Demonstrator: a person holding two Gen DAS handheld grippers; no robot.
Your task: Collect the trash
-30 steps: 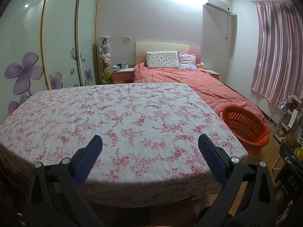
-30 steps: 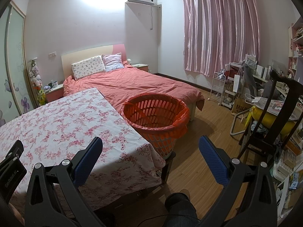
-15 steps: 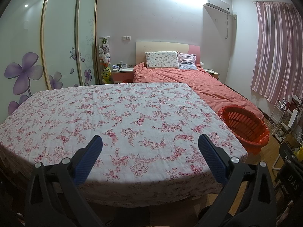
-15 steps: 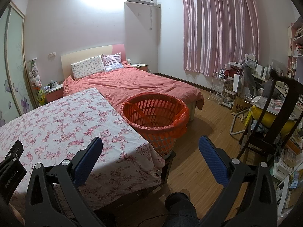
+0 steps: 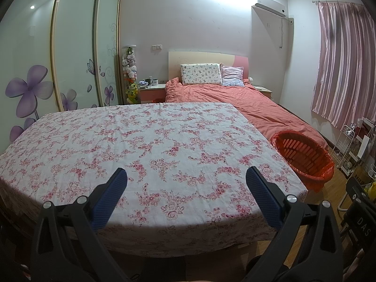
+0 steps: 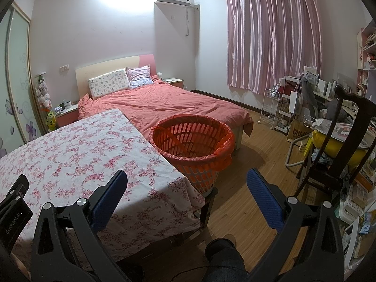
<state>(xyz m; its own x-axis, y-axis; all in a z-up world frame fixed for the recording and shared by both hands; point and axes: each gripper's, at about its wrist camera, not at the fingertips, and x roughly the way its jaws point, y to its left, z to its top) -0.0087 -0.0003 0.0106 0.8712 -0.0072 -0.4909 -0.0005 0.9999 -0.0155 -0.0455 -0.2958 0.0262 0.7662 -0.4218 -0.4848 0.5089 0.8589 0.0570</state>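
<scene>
An orange plastic basket (image 6: 192, 141) lined with an orange bag stands on the floor at the table's right edge; the left wrist view shows the same basket (image 5: 303, 155) at the far right. The table (image 5: 141, 141) wears a white cloth with pink flowers, and no trash shows on it. My left gripper (image 5: 186, 176) hangs open above the table's near edge, nothing between its blue pads. My right gripper (image 6: 186, 176) is open too, over the table's near right corner, just short of the basket. The left gripper's body (image 6: 14, 202) shows at the lower left of the right wrist view.
A bed (image 6: 164, 103) with a salmon cover lies beyond the table. A dark wooden chair (image 6: 340, 141) and cluttered shelves (image 6: 293, 108) fill the right side. Wood floor (image 6: 253, 164) lies between basket and chair. A person's knee (image 6: 223, 256) is below my right gripper. Sliding wardrobe doors (image 5: 70, 47) stand left.
Both views have shifted very slightly; the basket sits a touch lower and farther right in the left wrist view. Both grippers remain open and hold nothing.
</scene>
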